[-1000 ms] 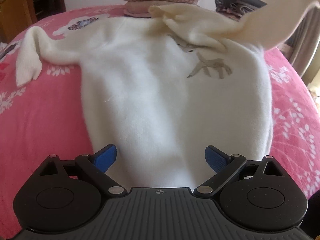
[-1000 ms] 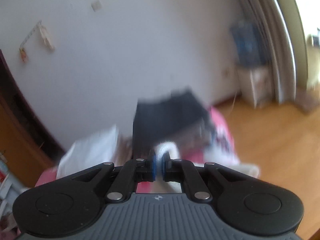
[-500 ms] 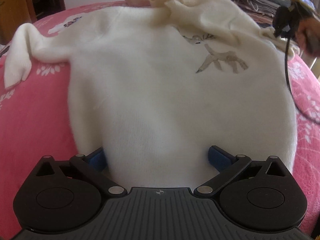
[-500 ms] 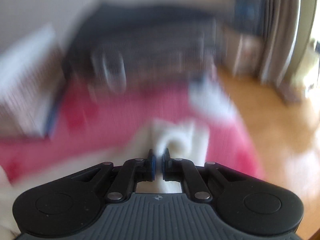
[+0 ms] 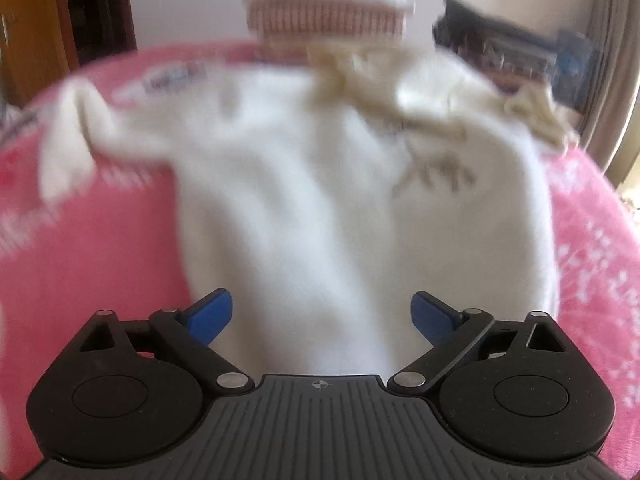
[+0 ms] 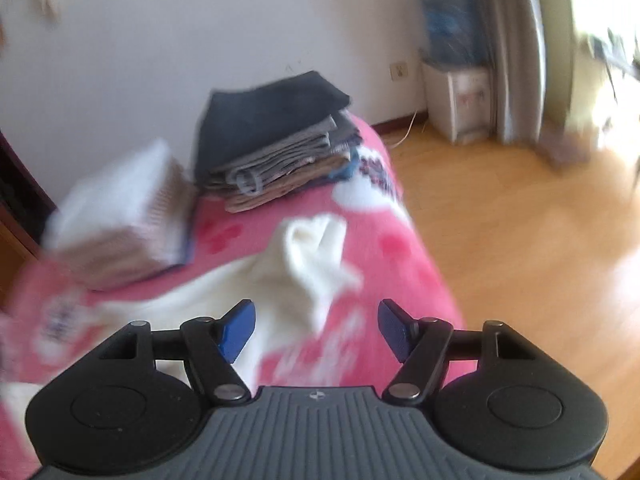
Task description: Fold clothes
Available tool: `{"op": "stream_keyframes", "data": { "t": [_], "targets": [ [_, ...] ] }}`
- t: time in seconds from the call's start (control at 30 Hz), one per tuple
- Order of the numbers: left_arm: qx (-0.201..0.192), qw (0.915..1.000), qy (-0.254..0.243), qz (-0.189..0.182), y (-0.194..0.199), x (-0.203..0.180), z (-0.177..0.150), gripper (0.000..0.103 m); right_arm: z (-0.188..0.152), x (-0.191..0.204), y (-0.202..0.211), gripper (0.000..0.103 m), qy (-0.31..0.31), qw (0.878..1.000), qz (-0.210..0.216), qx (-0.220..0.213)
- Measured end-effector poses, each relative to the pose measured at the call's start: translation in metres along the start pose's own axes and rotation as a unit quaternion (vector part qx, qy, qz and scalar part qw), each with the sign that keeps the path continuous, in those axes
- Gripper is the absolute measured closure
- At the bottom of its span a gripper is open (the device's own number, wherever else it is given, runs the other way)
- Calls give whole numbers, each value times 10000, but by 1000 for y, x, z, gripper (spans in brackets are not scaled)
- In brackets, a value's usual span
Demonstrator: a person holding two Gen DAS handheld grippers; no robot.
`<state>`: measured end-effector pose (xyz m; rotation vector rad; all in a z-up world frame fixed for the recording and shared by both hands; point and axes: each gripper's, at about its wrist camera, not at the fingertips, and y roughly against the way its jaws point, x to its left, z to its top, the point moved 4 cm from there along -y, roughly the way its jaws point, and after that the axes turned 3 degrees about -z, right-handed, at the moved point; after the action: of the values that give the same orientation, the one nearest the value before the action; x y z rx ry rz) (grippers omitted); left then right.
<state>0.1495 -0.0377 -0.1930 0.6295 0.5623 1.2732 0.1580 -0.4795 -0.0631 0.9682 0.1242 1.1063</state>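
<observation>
A cream sweater [image 5: 320, 200] with a grey animal print lies spread on the pink bed [image 5: 100, 272]. Its left sleeve [image 5: 68, 144] stretches out to the side, and its right sleeve [image 5: 420, 104] lies crumpled across the shoulder area. My left gripper [image 5: 322, 312] hovers over the sweater's hem, jaws wide and closing a little, pads clear of the cloth. In the right wrist view my right gripper [image 6: 316, 320] is opening; the sleeve's cuff [image 6: 316, 248] lies loose on the blanket just beyond its fingertips, not pinched.
A folded stack of pink and white clothes [image 5: 328, 16] sits at the bed's far edge, with a dark folded stack [image 6: 276, 132] beside it. The bed drops to a wooden floor [image 6: 520, 220] on the right; a small white cabinet [image 6: 460, 96] stands by the curtain.
The right gripper, shut on the raised sleeve before, swung down over the bed and opened; the sleeve now lies on the sweater and blanket. The left gripper rose slightly off the hem.
</observation>
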Motion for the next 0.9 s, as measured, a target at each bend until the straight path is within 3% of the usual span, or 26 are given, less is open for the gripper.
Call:
{"op": "stream_keyframes", "data": {
  "t": [0.07, 0.2, 0.37, 0.5, 0.57, 0.7, 0.8, 0.9],
  "targets": [
    [-429, 9989, 85, 160, 43, 19, 29, 7, -35, -19, 55, 32, -378, 9986, 377, 12],
    [-1062, 9942, 174, -80, 147, 69, 99, 5, -87, -28, 157, 32, -410, 9967, 697, -75],
    [-1847, 9817, -453, 39, 287, 115, 146, 0, -114, -5, 264, 32, -3, 9872, 1450, -667],
    [-2059, 9772, -503, 137, 350, 139, 175, 0, -126, 25, 316, 31, 253, 9784, 1727, -1108],
    [-2120, 9767, -286, 164, 356, 143, 188, 0, -129, 39, 320, 31, 220, 9763, 1840, -1121],
    [-1806, 9825, 388, -254, 314, 138, 181, 0, -136, 63, 305, 31, 162, 9755, 2044, -798],
    [-1314, 9852, 916, -610, 260, 136, 136, 1, -151, 74, 278, 31, 325, 9773, 2032, -495],
    [-614, 9896, 1080, -722, 199, 133, 79, 3, -171, 81, 245, 31, 518, 9795, 1938, -185]
  ]
}}
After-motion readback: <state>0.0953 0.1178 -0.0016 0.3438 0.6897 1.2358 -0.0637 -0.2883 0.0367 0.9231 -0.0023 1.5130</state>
